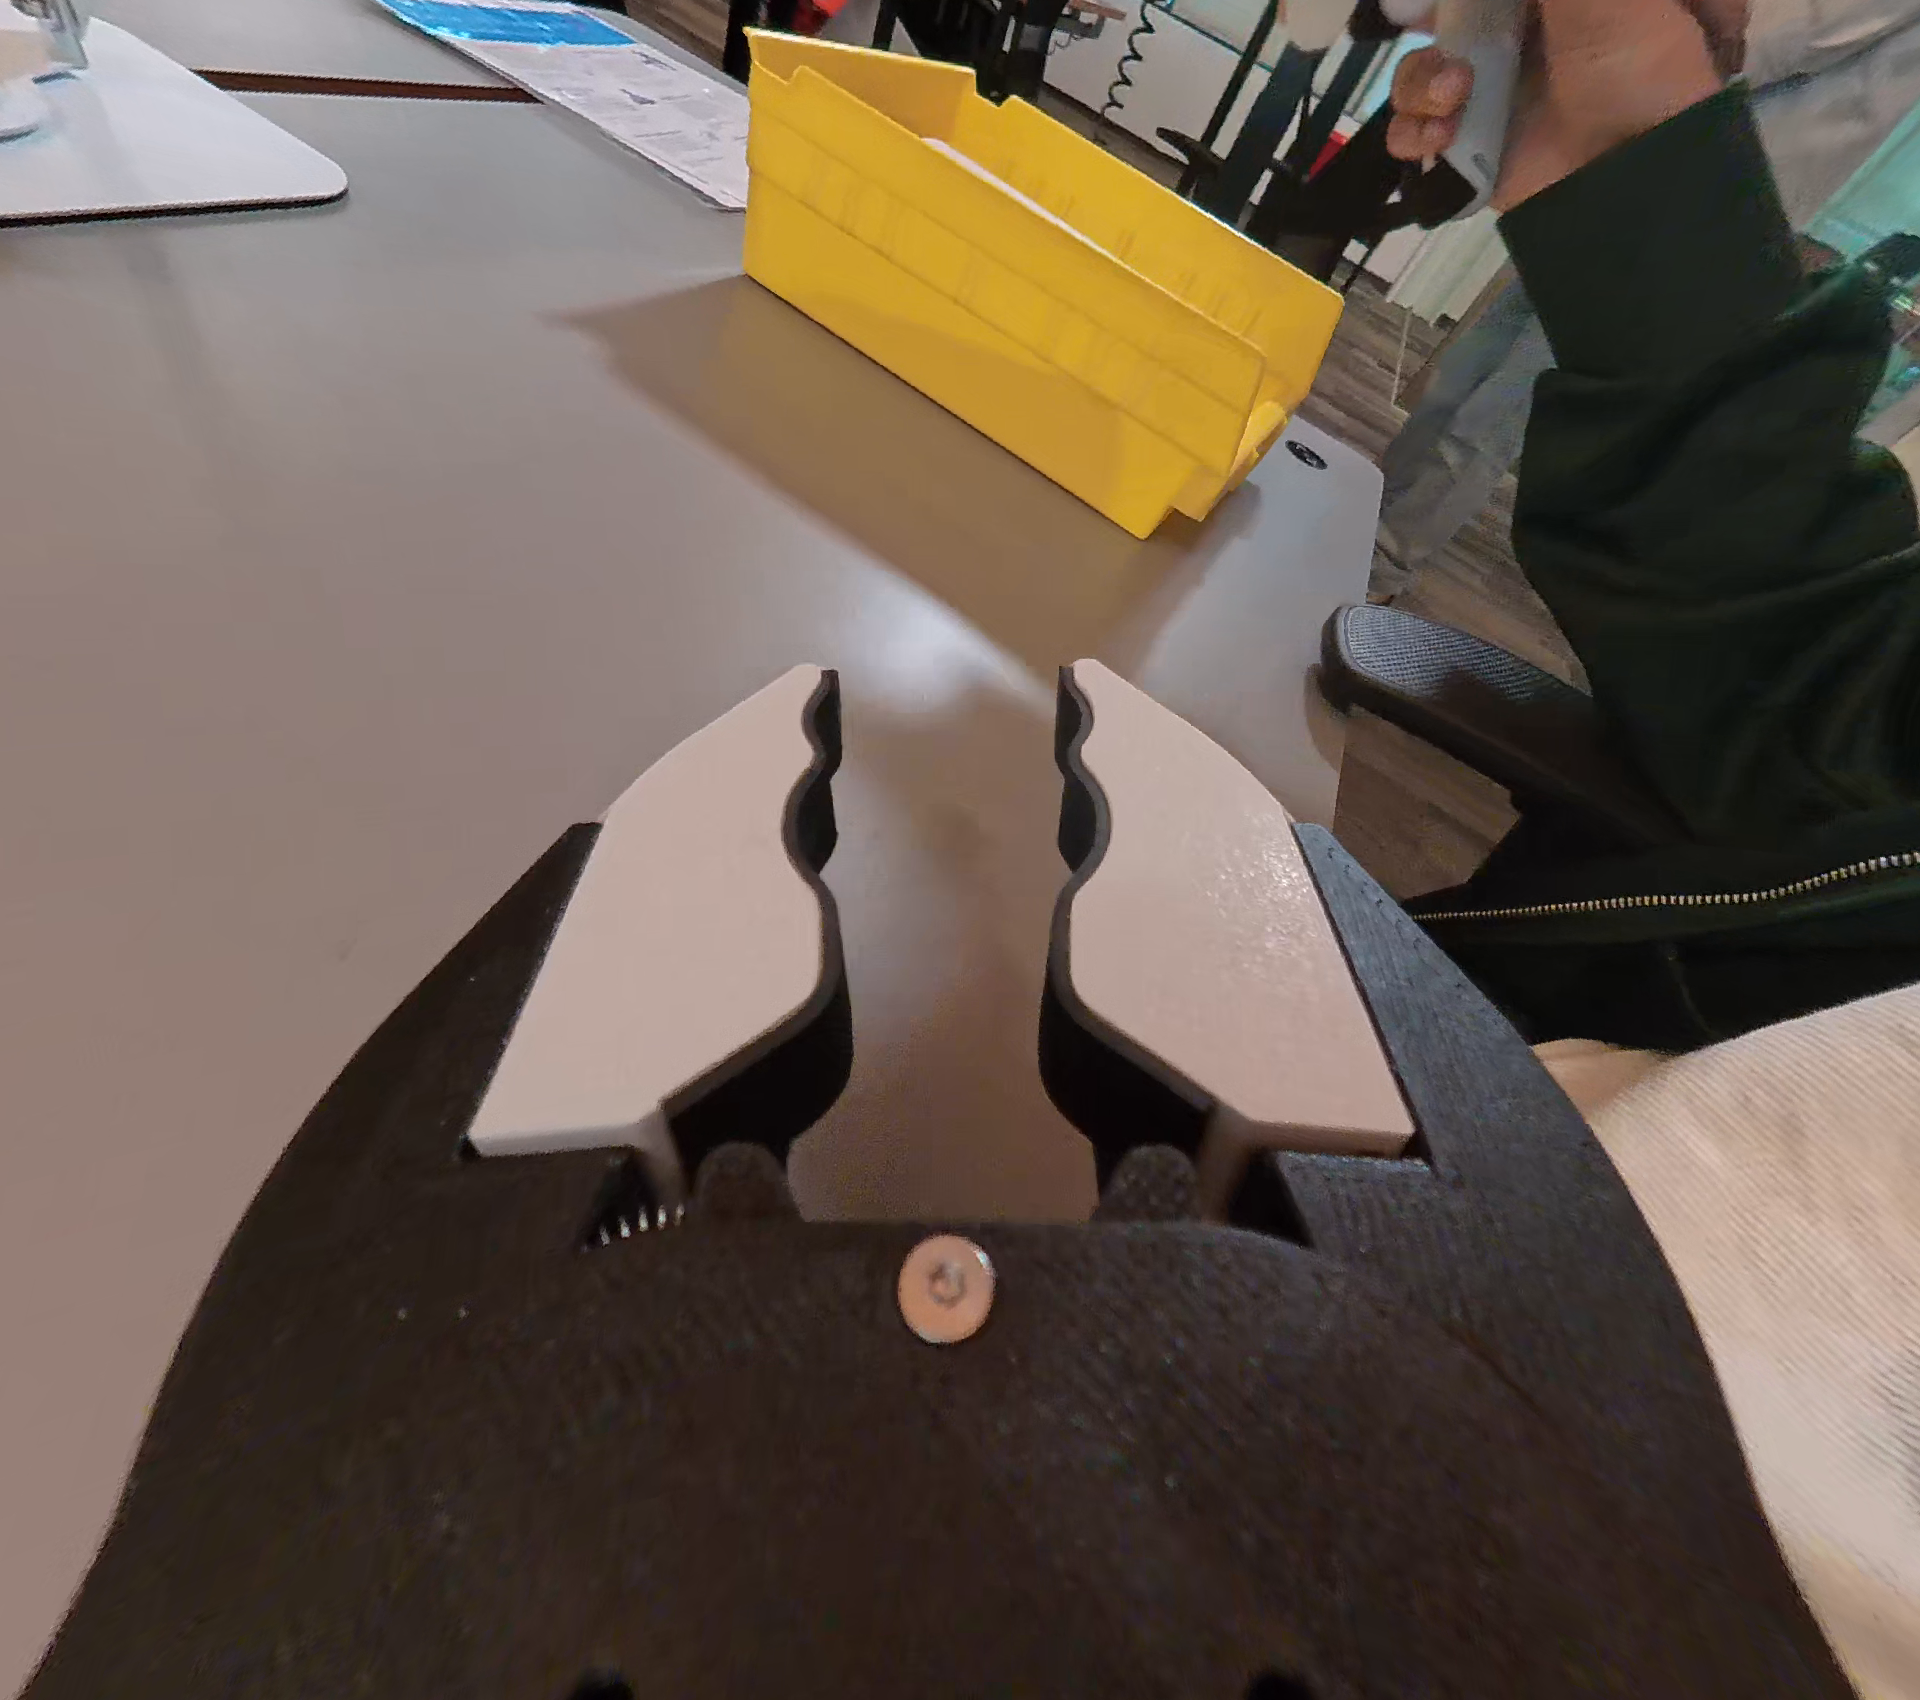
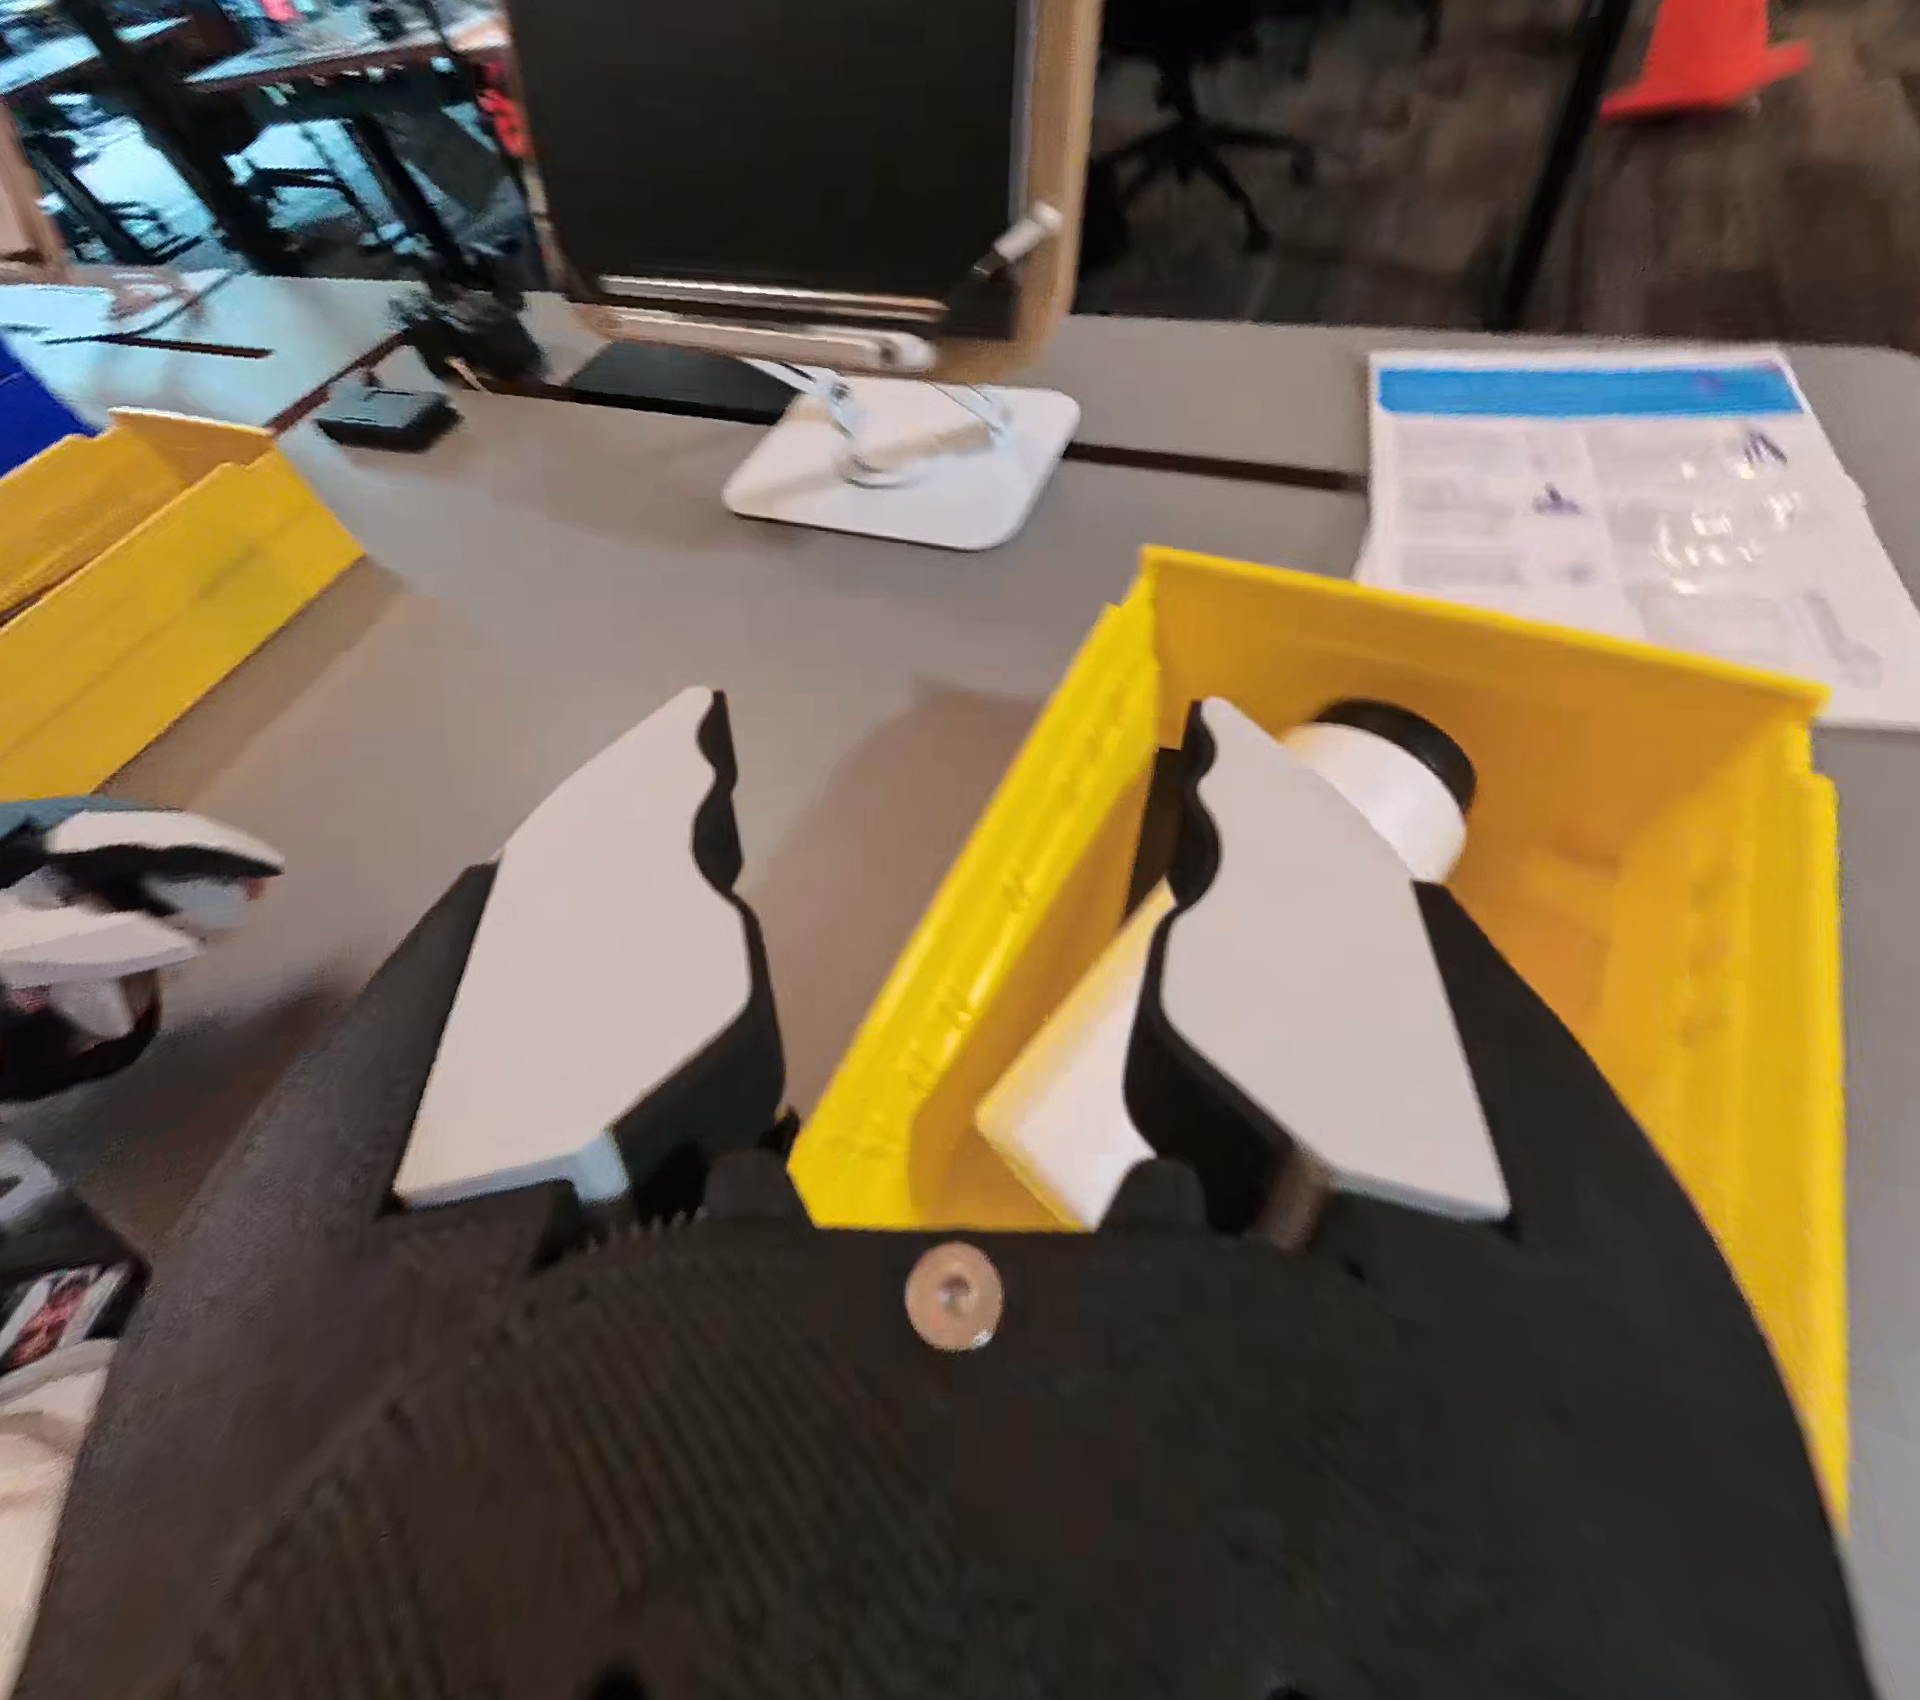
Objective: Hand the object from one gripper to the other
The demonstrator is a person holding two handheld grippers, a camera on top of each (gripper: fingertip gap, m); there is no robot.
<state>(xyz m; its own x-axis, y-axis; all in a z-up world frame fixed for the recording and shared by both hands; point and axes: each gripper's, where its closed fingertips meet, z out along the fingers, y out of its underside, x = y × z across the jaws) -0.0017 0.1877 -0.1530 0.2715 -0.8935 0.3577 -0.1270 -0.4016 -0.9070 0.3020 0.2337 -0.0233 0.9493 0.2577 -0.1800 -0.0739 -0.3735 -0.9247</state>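
White plastic tube with a black cap [image 2: 1382, 793], lying on its side inside a yellow plastic storage bin [image 2: 1558, 694], is the object to be passed between the grippers. Part of it is hidden behind one finger of the right gripper [image 2: 956, 720], so its full shape cannot be made out. A flat white piece [image 2: 1070, 1079] lies nearer in the same bin; whether it belongs to the tube cannot be told.

The right gripper hovers above the near end of the bin with its jaws spread wide and nothing between them. One finger is over the bin's inside, the other over the grey tabletop [image 2: 623, 611] just beside the bin wall.

The left gripper [image 1: 945, 684] sits low over the bare table, well apart from the bin, jaws parted to a moderate gap and holding nothing.

Farther out on the table are a white monitor stand base [image 2: 914, 497], a printed sheet with a blue header [image 2: 1621, 487], and a second yellow bin [image 2: 156, 549] at the left edge.

The step in hand looks like the first pickup. To do it well, the right gripper should shift so both fingers clear the bin wall, straddle the tube across its width, then close firmly near one end, leaving the other end free for the left gripper to take.
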